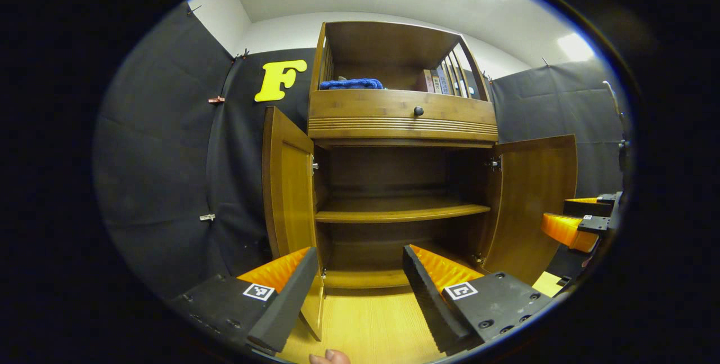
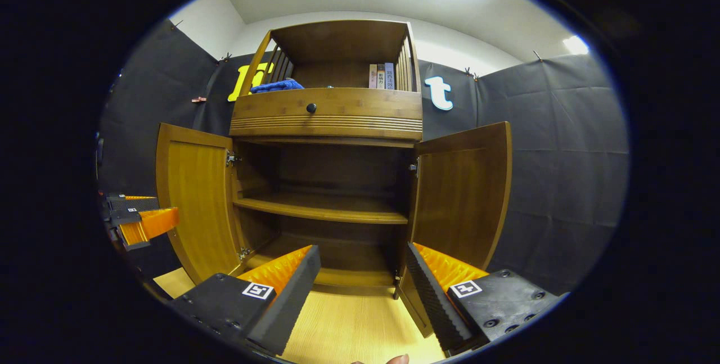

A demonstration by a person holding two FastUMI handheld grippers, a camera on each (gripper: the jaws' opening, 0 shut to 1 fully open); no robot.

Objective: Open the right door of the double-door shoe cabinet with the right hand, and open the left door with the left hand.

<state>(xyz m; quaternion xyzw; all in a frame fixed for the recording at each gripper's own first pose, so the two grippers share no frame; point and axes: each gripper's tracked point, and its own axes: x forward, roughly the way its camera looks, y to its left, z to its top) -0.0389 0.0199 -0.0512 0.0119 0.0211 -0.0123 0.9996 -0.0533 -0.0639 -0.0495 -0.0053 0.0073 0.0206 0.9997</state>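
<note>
Wooden double-door shoe cabinet (image 2: 332, 122) stands ahead, left door (image 1: 287, 184) and right door (image 2: 464, 195) both swung wide. Left hand-held gripper (image 1: 360, 291) and right hand-held gripper (image 2: 363, 291) gape, holding nothing. Task looks finished; only withdrawal remains.

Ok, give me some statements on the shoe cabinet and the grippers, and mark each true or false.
1. Both doors, the left door and the right door, stand open. True.
2. The left gripper is shut on a door. False: it is open, holding nothing.
3. A blue cloth lies in the top compartment. True.
4. Shoes fill the middle shelf. False: it is bare.
5. The right gripper is open. True.
</note>
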